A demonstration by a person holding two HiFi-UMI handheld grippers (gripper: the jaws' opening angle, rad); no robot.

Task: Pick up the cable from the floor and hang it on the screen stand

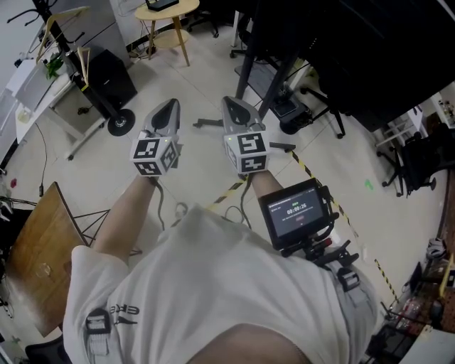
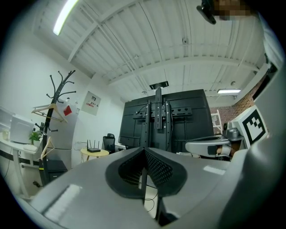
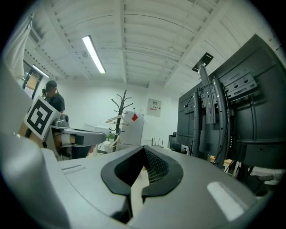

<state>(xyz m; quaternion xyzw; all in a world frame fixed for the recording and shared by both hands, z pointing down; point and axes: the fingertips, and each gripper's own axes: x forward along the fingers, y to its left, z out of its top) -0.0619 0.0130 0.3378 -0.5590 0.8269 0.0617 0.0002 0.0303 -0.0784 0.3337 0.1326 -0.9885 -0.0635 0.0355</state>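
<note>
My left gripper (image 1: 168, 108) and right gripper (image 1: 232, 104) are held side by side at chest height, both shut with nothing in them. A grey cable (image 1: 165, 206) lies in loops on the floor just in front of my body, below both grippers; a bit of this cable (image 2: 150, 204) shows through the gap under the left jaws. The black screen on its stand (image 1: 249, 67) rises ahead and to the right. The left gripper view faces the stand's column (image 2: 158, 114) straight on. In the right gripper view the screen stand (image 3: 209, 105) fills the right side.
A coat rack (image 1: 70, 53) on a round base stands at the left, a small round yellow table (image 1: 168, 10) behind it. A wooden board (image 1: 39, 256) leans at my left. Yellow-black tape (image 1: 306, 169) crosses the floor. Office chairs (image 1: 419, 160) and a person (image 3: 54, 100) stand further off.
</note>
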